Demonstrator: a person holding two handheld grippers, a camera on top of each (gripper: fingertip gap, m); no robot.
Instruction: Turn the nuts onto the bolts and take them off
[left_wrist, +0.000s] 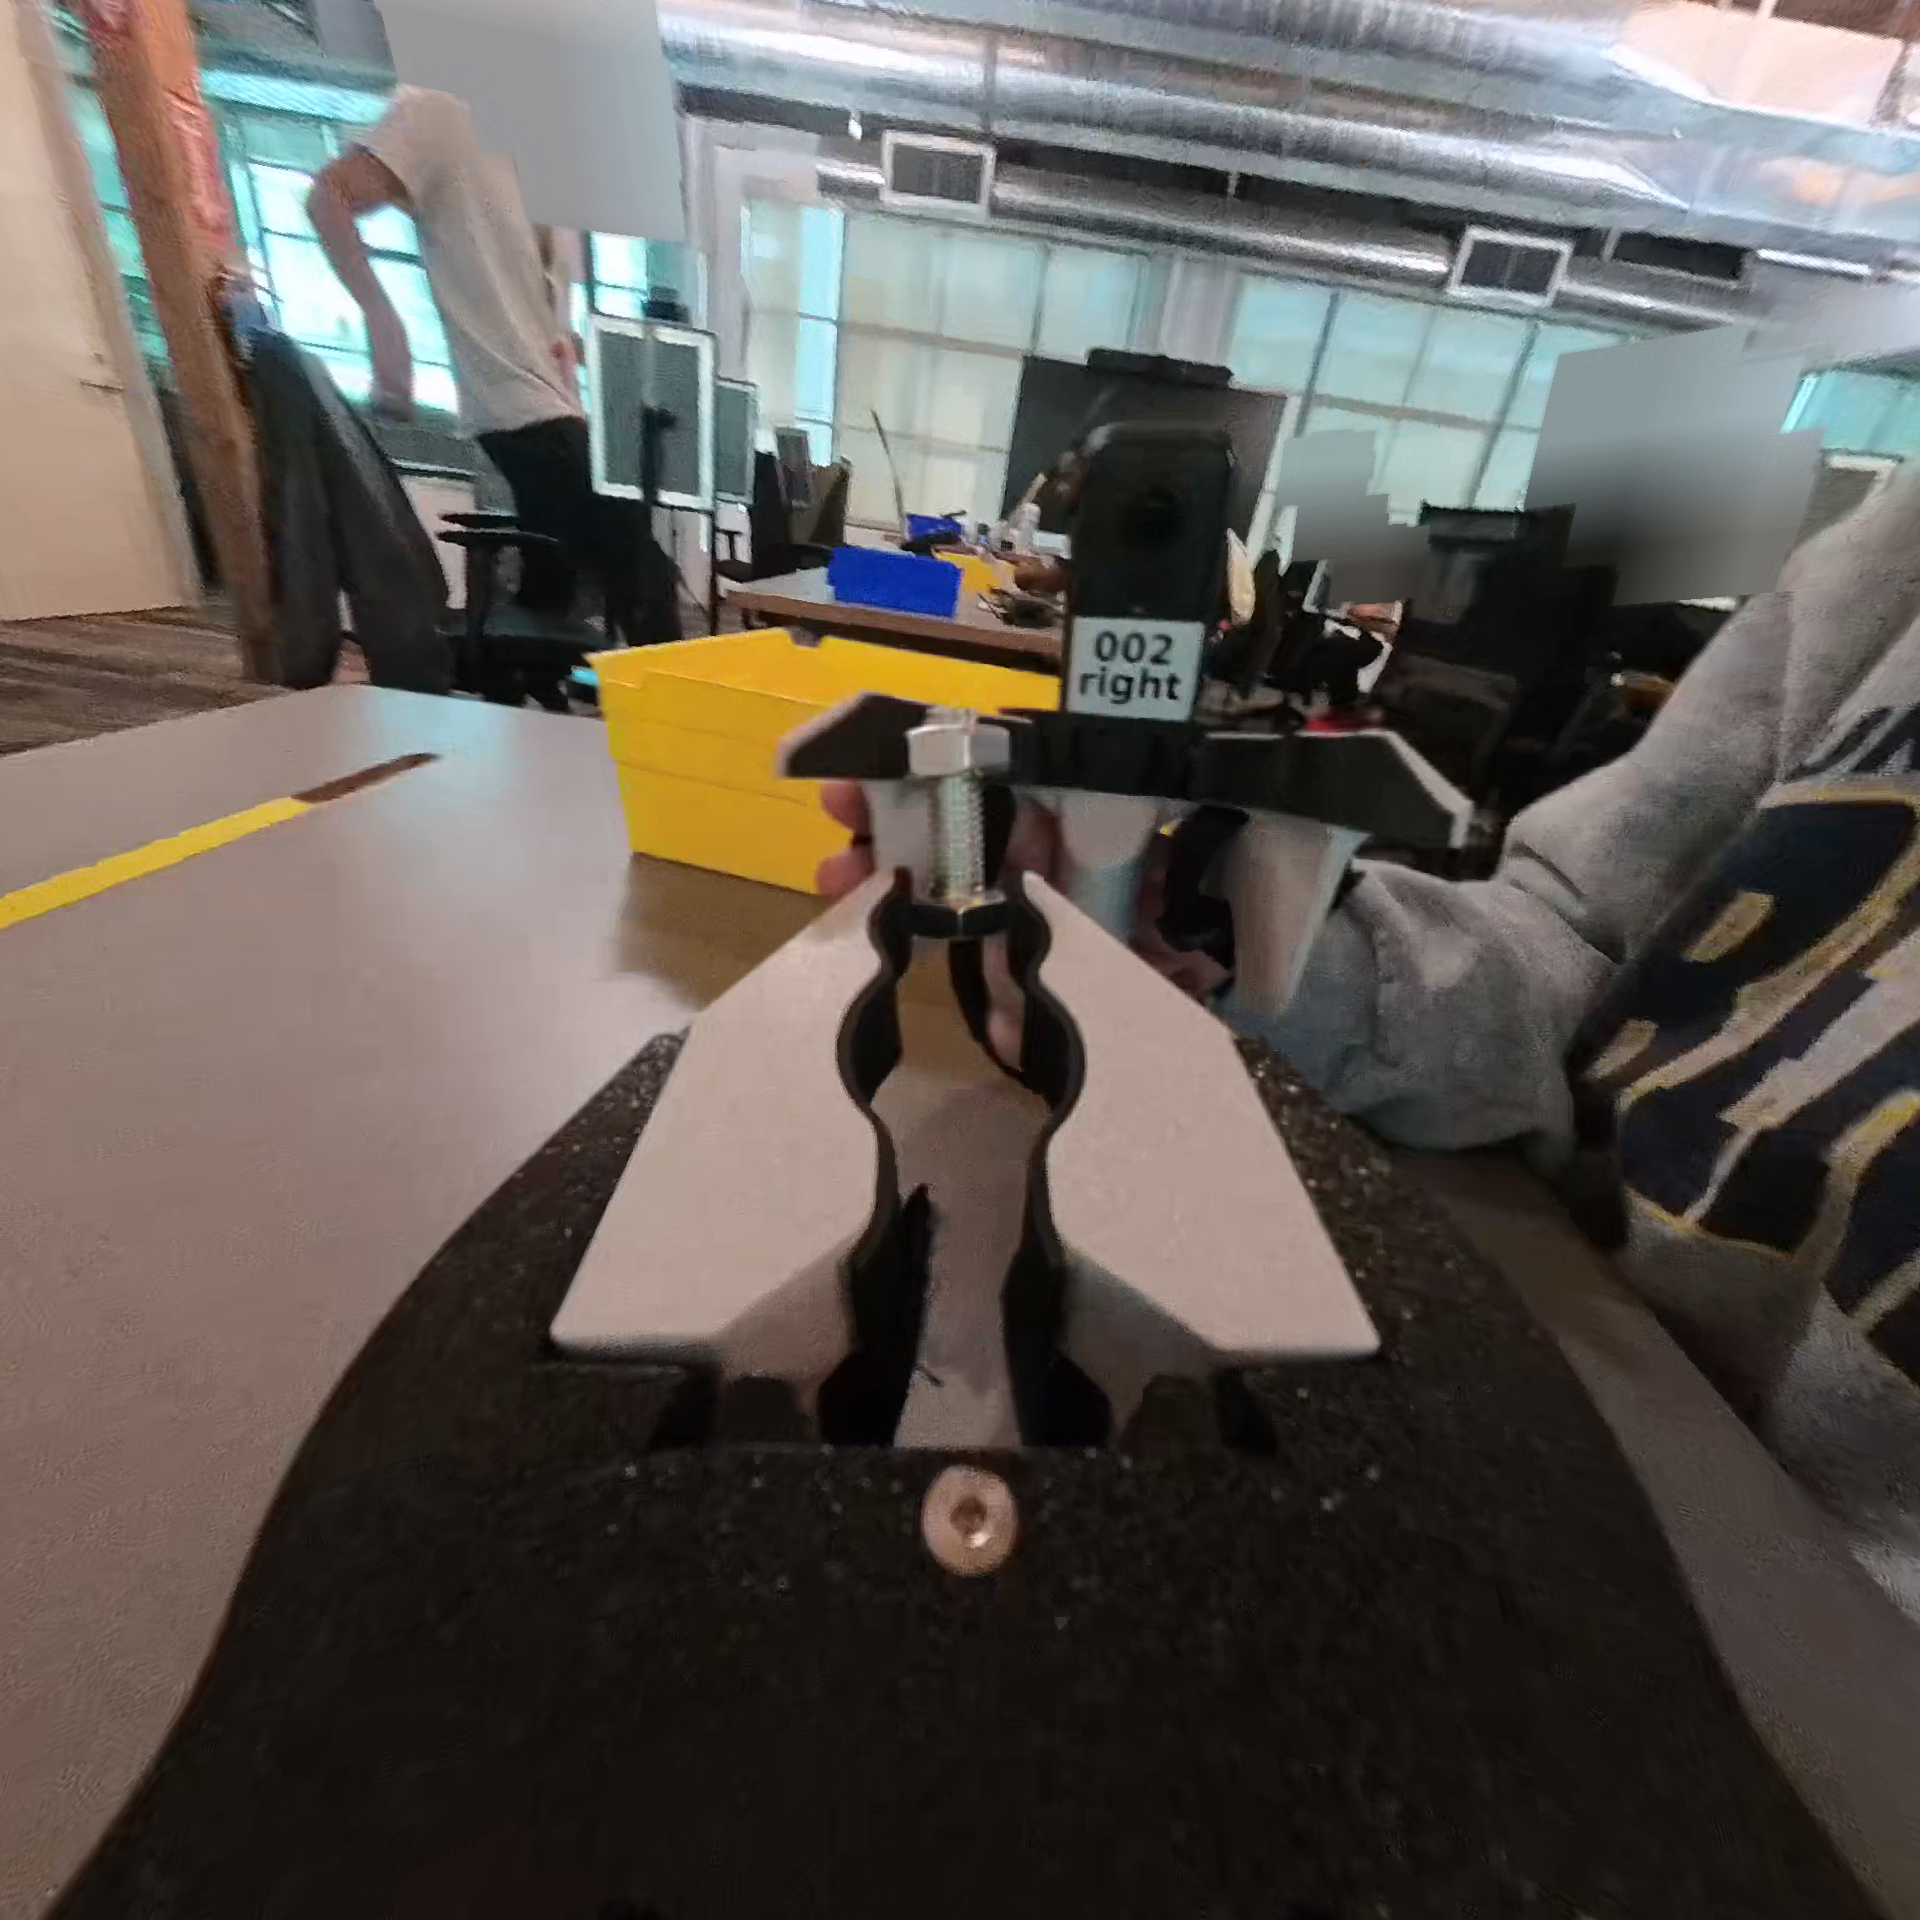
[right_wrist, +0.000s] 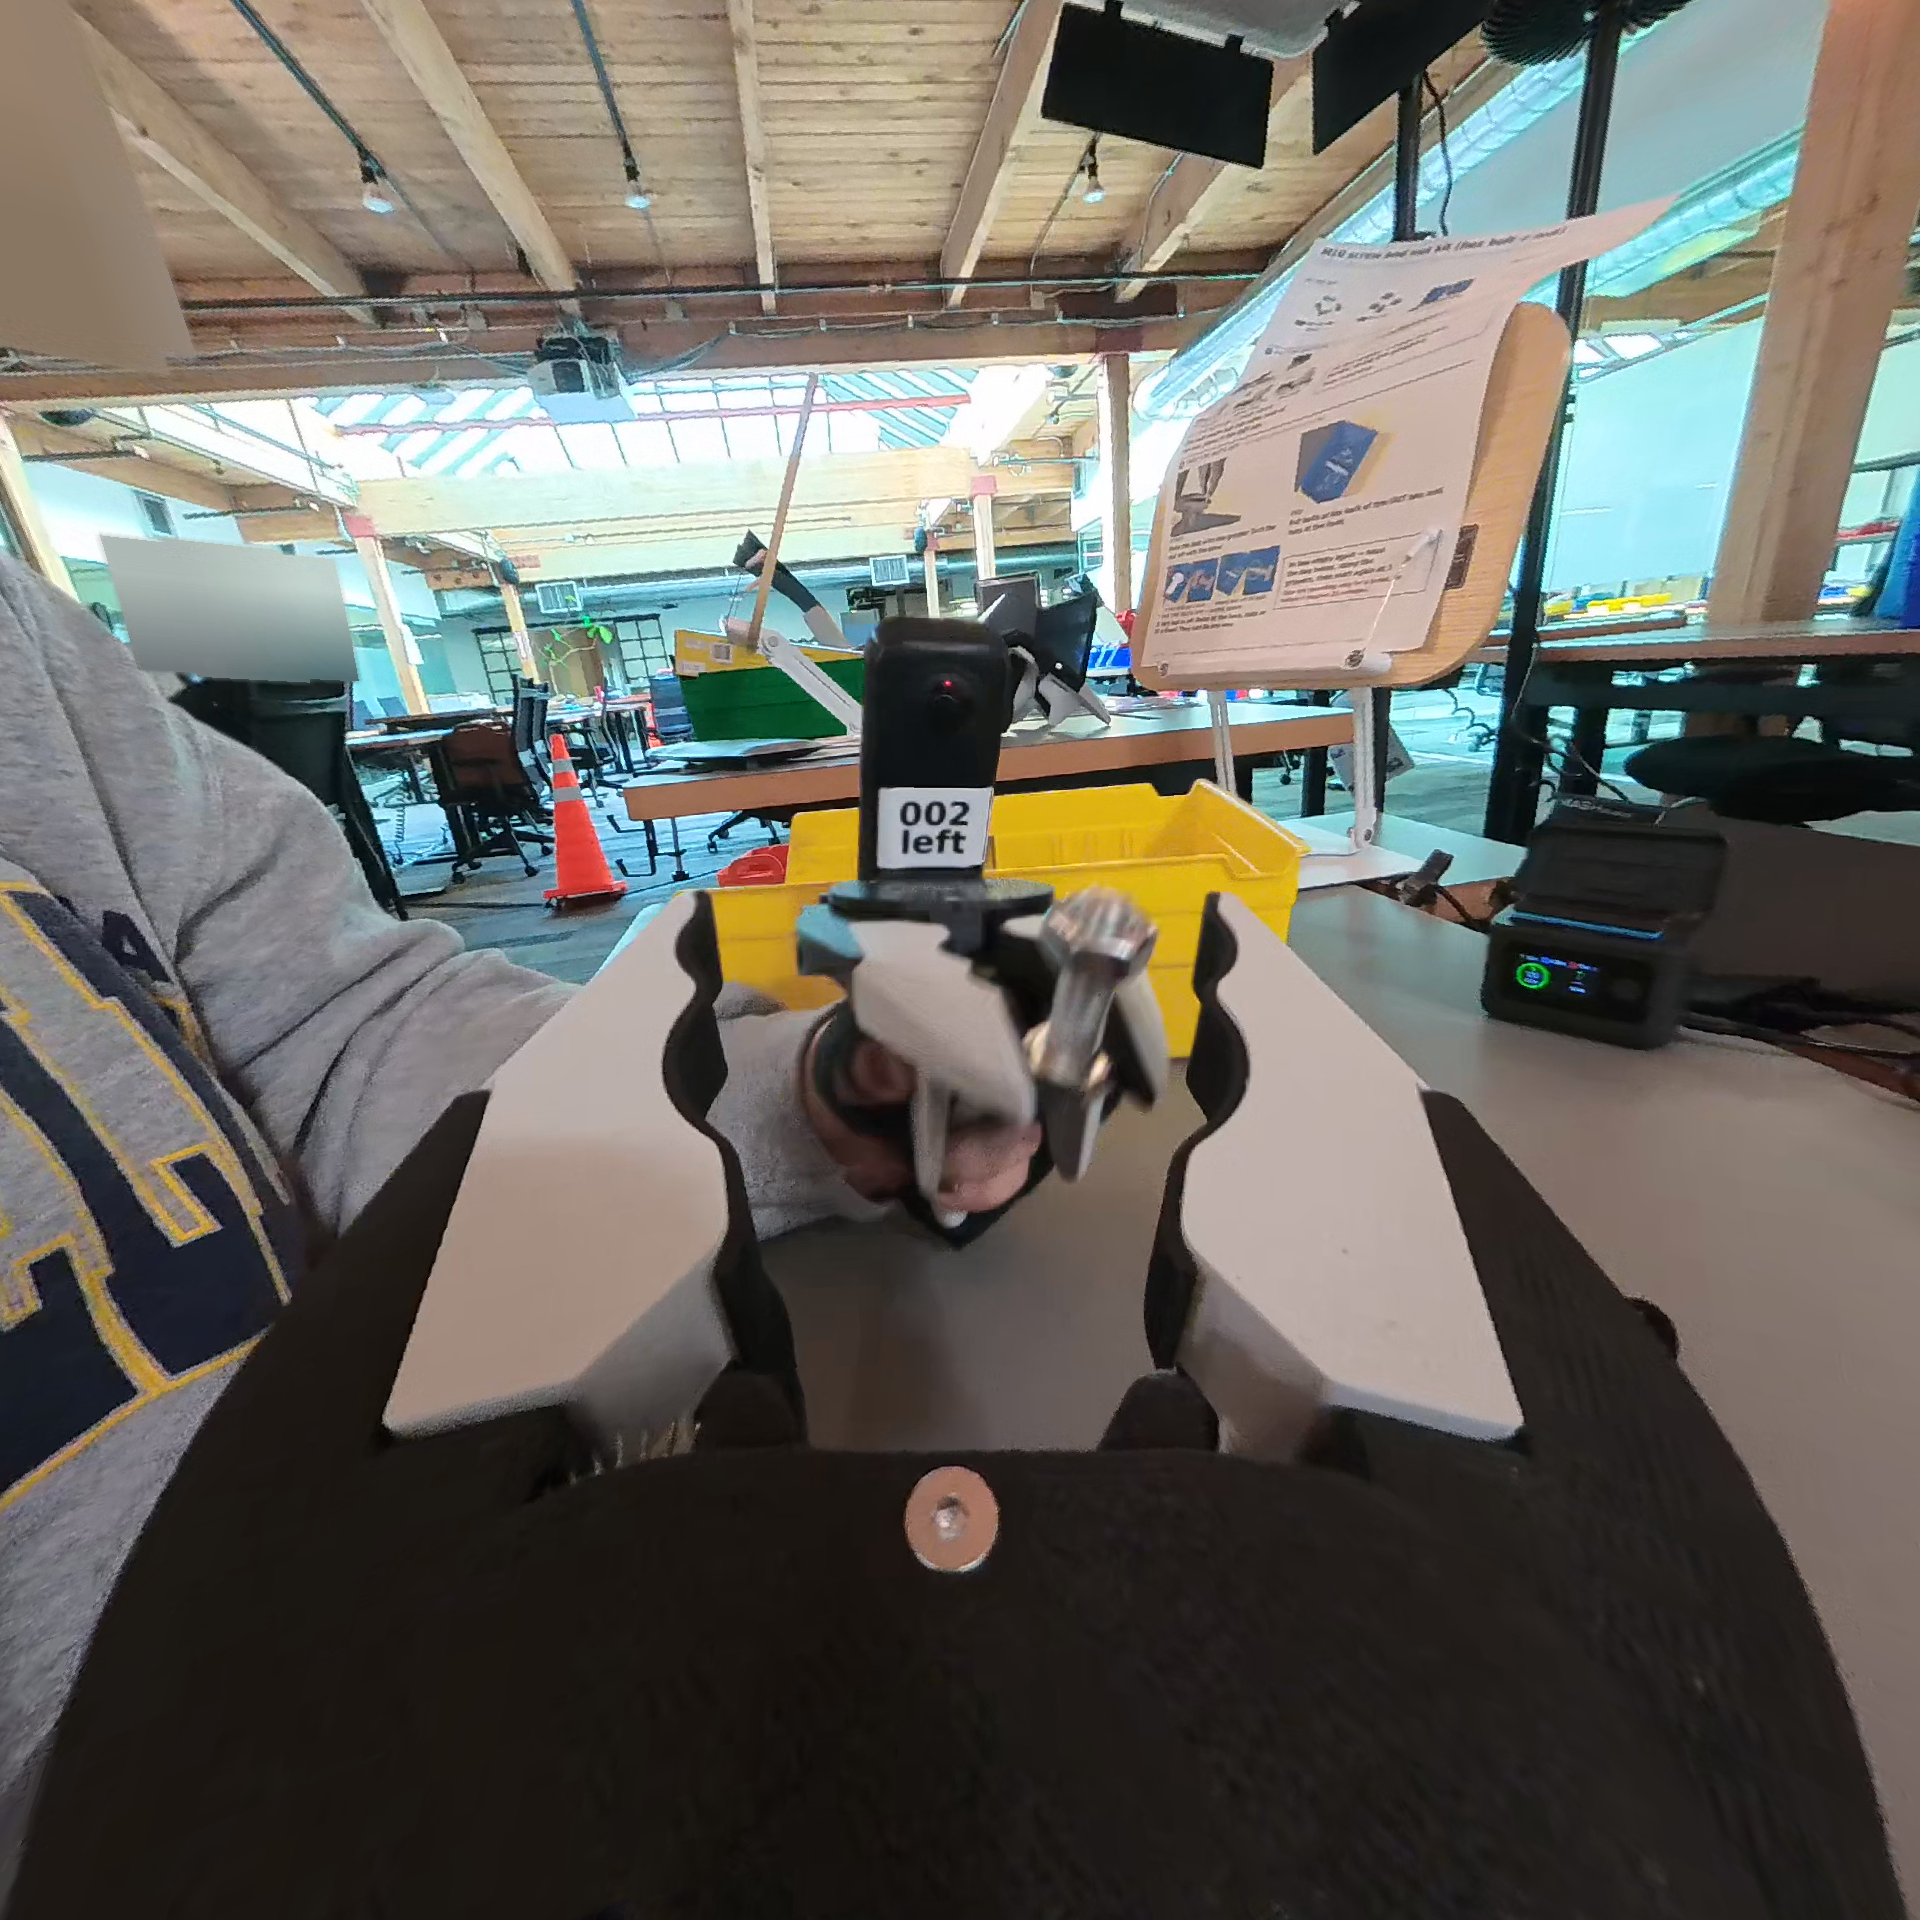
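In the left wrist view my left gripper (left_wrist: 961, 906) is shut on a dark hex nut (left_wrist: 964, 921) at its fingertips. A silver bolt (left_wrist: 951, 826) stands up out of the nut, head on top. My right gripper (left_wrist: 1122, 764) faces it just behind, jaws wide open, with the bolt head by one of its fingers (left_wrist: 842, 750). In the right wrist view my right gripper (right_wrist: 954, 935) is open and empty. The left gripper (right_wrist: 1039, 1060) sits beyond its fingertips holding the bolt (right_wrist: 1086, 997), tilted.
A yellow bin (left_wrist: 727, 758) stands on the grey table (left_wrist: 312, 987) behind the grippers; it also shows in the right wrist view (right_wrist: 1226, 862). A small black device with a screen (right_wrist: 1590, 966) and a sheet on a stand (right_wrist: 1340, 499) are at the right. A grey sleeve (left_wrist: 1507, 966) is close by.
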